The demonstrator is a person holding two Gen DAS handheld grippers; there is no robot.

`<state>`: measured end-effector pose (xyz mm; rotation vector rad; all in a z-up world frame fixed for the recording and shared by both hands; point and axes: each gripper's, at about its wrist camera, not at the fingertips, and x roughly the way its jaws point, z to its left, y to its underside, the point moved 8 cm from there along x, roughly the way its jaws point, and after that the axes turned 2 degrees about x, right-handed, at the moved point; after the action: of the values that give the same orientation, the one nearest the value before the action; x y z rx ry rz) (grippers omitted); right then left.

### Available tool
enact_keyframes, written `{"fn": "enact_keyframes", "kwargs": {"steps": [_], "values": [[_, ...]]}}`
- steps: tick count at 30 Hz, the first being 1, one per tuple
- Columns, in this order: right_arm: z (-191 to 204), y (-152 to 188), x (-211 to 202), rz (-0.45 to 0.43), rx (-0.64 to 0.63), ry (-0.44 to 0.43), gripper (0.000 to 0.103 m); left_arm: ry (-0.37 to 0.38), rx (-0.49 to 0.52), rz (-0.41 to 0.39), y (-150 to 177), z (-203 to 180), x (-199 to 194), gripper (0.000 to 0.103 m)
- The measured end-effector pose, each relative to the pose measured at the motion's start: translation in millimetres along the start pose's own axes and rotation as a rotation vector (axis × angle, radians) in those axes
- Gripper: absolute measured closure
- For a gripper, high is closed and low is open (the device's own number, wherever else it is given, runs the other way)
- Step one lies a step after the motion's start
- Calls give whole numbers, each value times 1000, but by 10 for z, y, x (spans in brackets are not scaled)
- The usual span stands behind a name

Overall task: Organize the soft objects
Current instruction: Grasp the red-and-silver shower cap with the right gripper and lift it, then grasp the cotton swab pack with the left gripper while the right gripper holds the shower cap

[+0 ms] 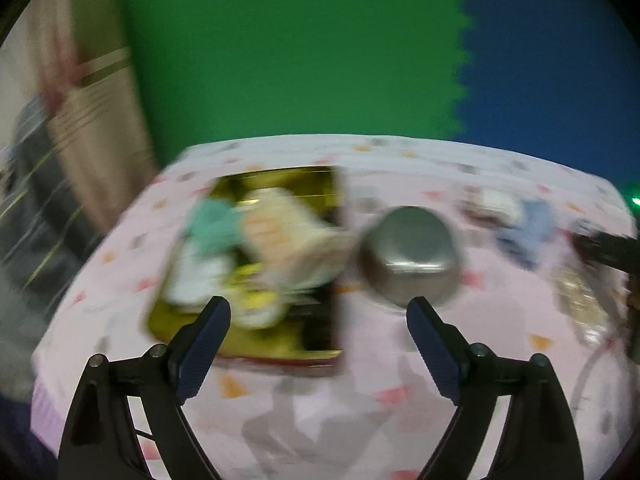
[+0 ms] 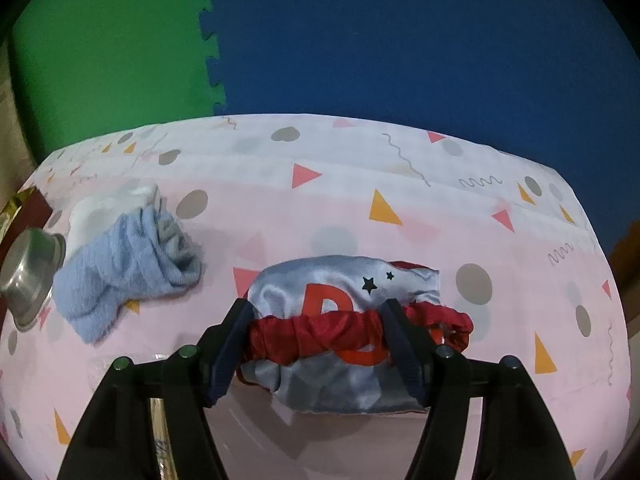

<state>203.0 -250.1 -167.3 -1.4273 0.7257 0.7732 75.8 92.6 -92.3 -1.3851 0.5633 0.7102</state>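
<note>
The left wrist view is blurred. In it my left gripper point(image 1: 320, 308) stands open and empty above the near edge of a gold tray point(image 1: 304, 188) with a dark red rim. The tray holds a teal cloth point(image 1: 212, 220), a cream and peach soft toy point(image 1: 280, 236) and a white piece point(image 1: 196, 276). In the right wrist view my right gripper point(image 2: 316, 308) is open, its fingers on either side of a silvery satin bag point(image 2: 332, 276) with a red letter and a red gathered band point(image 2: 320, 332). I see no squeeze on the bag.
An upturned steel bowl point(image 1: 408, 256) point(image 2: 28, 268) sits just right of the tray. A fluffy blue towel point(image 2: 124, 264) point(image 1: 524, 232) lies over a white item point(image 2: 108, 204) beside it. Everything rests on a pink patterned tablecloth point(image 2: 320, 208). A shiny gold strip point(image 2: 160, 440) lies under my right gripper.
</note>
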Motion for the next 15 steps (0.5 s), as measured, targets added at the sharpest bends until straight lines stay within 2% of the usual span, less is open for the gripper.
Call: {"fn": "enact_keyframes", "kwargs": {"steps": [2, 8, 11, 15], "values": [[-1, 35, -33, -2, -11, 8, 36, 72, 38, 13, -37, -316, 15, 15], [-100, 170, -190, -33, -28, 32, 57, 257, 114, 78, -68, -1202, 68, 15], [-181, 244, -271, -42, -28, 51, 62, 312, 110, 118, -49, -1479, 93, 15], [-338, 404, -420, -48, -5, 67, 63, 356, 100, 163, 19, -1730, 99, 15]]}}
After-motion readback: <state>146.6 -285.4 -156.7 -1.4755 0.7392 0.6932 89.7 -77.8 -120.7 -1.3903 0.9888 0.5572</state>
